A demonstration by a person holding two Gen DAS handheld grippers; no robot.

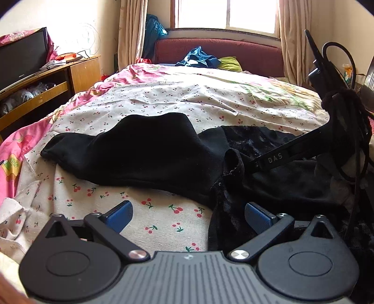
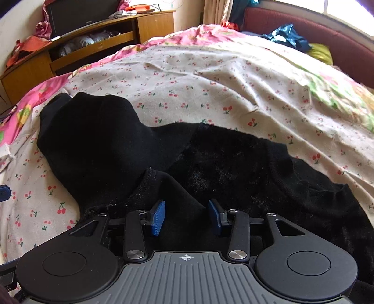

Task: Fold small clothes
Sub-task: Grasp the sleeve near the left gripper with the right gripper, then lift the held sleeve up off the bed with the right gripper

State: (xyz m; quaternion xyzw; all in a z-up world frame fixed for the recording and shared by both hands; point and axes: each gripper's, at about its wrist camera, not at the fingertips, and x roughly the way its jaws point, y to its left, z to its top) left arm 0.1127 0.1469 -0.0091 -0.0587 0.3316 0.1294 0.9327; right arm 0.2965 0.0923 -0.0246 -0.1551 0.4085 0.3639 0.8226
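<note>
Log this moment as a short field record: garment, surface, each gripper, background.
garment: black garment spread out, partly crumpled, fleecy inner side showing
surface: cherry-print sheet over a pink quilt
left gripper: open, over the sheet at the garment's edge
right gripper: open, black fabric between its pads, not pinched
background: wooden TV stand, red headboard, window

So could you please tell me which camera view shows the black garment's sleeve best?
The left wrist view: the sleeve lies stretched full length across the cherry-print sheet. The right wrist view shows it foreshortened.
</note>
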